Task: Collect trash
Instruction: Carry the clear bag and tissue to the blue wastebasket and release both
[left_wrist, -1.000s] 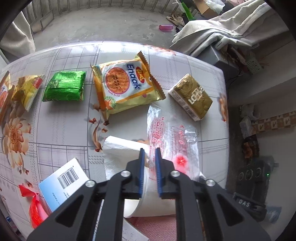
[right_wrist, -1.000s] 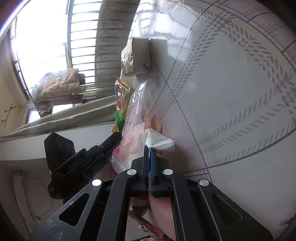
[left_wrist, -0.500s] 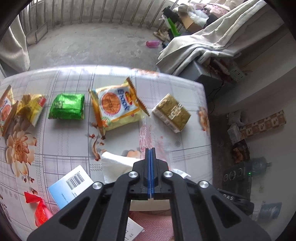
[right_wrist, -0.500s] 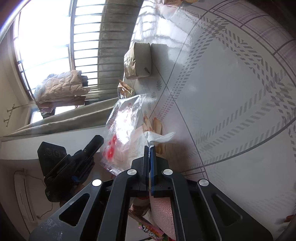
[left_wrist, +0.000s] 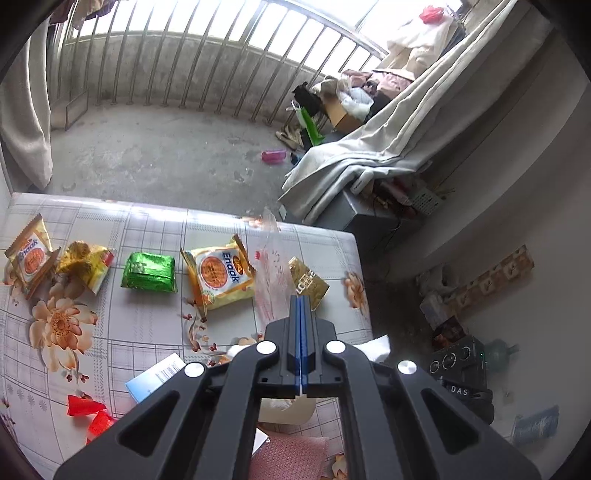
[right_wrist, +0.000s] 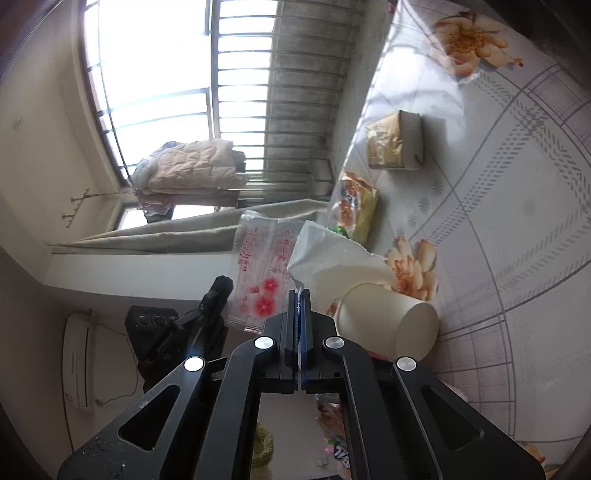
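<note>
Left wrist view shows the left gripper (left_wrist: 301, 301) with its blue pads pressed flat together, pinching the edge of a clear plastic bag (left_wrist: 271, 269) printed in red, which rises from the tips toward 11 o'clock and hangs above the table (left_wrist: 147, 332). On the flowered tablecloth lie, from 9 o'clock toward the centre, an orange biscuit packet (left_wrist: 29, 256), a crumpled gold wrapper (left_wrist: 86, 264), a green packet (left_wrist: 149, 273), a yellow biscuit packet (left_wrist: 219, 273) and, at 1 o'clock of the tips, a gold box (left_wrist: 310, 282) partly behind the bag. Red scraps (left_wrist: 88, 415) and a blue-and-white card (left_wrist: 155, 376) sit at 8 o'clock near the table's close edge. Right wrist view shows the right gripper (right_wrist: 300, 295) likewise closed tight, its pads clamped on the corner of a white tissue (right_wrist: 328, 258) that spreads toward 1 o'clock. A white paper cup (right_wrist: 384, 321) lies on its side on the table just at 3 o'clock of the tips, touching the tissue. The same clear bag (right_wrist: 264, 269) hangs at 10 o'clock, pinched by the other gripper, seen as a black shape at 9 o'clock.
</note>
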